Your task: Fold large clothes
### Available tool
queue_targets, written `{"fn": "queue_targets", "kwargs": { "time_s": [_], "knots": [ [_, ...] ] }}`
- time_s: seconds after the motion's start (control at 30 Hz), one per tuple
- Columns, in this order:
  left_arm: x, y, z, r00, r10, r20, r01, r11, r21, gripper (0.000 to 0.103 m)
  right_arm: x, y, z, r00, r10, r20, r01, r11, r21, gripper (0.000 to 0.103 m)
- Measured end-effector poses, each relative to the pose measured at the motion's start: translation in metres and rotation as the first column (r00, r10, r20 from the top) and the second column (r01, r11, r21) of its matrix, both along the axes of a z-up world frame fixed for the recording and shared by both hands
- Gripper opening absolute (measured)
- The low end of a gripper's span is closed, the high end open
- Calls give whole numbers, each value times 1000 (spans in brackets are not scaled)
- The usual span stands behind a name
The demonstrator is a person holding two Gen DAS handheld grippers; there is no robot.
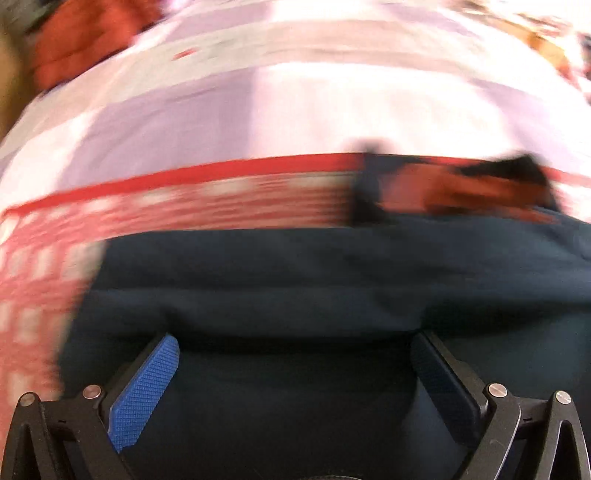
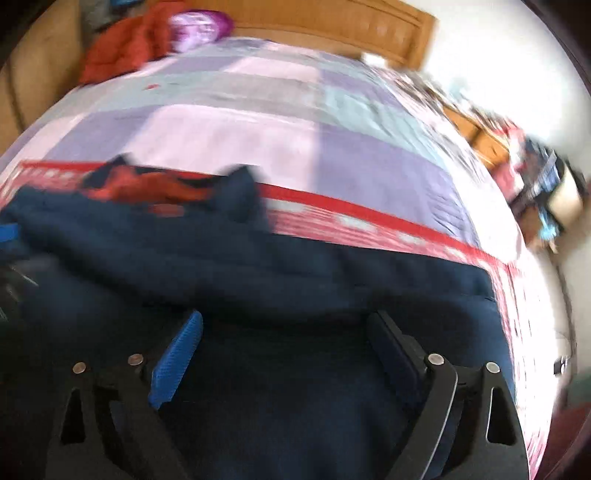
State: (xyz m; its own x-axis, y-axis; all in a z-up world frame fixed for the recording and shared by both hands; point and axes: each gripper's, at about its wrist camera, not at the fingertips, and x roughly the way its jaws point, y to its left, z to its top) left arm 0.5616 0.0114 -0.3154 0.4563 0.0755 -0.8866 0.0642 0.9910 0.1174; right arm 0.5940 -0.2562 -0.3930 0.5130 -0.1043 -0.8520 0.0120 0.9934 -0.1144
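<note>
At the near edge, left gripper (image 1: 295, 345): its two fingers stand wide apart, one blue textured pad (image 1: 144, 391) lit and the other in shadow; dark navy cloth lies slack in the gap and nothing is pinched.
Near edge, right gripper (image 2: 286, 328): likewise spread wide over the same cloth, its blue pad (image 2: 177, 360) on the left of the view; the fingers grasp nothing.
Left edge of the right wrist view: a bit of blue shows where the navy cloth meets the frame; too blurred to tell what it is.
Navy garment (image 1: 332, 280): a large dark blue piece spread flat on the bed, filling the lower half of both views, with a soft fold running across just beyond the fingertips.
Garment's far end: an orange-red lining (image 2: 147, 188) shows at an opening, flanked by two dark points of cloth.
Red-and-white cloth (image 1: 221, 199): a patterned sheet with a solid red border, lying under the garment and showing beyond it and at its sides.
Bedspread (image 2: 229, 129): pale pink, lilac and grey blocks, stretching away past the red border.
Far left corner: a heap of rust-red clothing (image 2: 125, 48) with a purple bundle (image 2: 199, 26) beside it.
Farthest: a wooden headboard (image 2: 332, 29) against a white wall; both views are motion-blurred.
</note>
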Motion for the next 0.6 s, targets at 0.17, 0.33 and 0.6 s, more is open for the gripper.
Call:
{"fn": "queue_targets", "kwargs": {
  "time_s": [0.17,0.33,0.6],
  "knots": [
    [12,77,-15,992,92,-87,-96,994,-52,100,-5,-122,-6,960,-276,-52,274,961,-45,93],
    [18,89,-35,966,214,-143,-218,976,-8,103,-27,-181,-16,911,-401,-93,404,914,21,93],
    [-93,22,55,972,-94,217,111,991,-70,102,-98,-75,59,972,-48,229,39,998,42,88]
  ]
}}
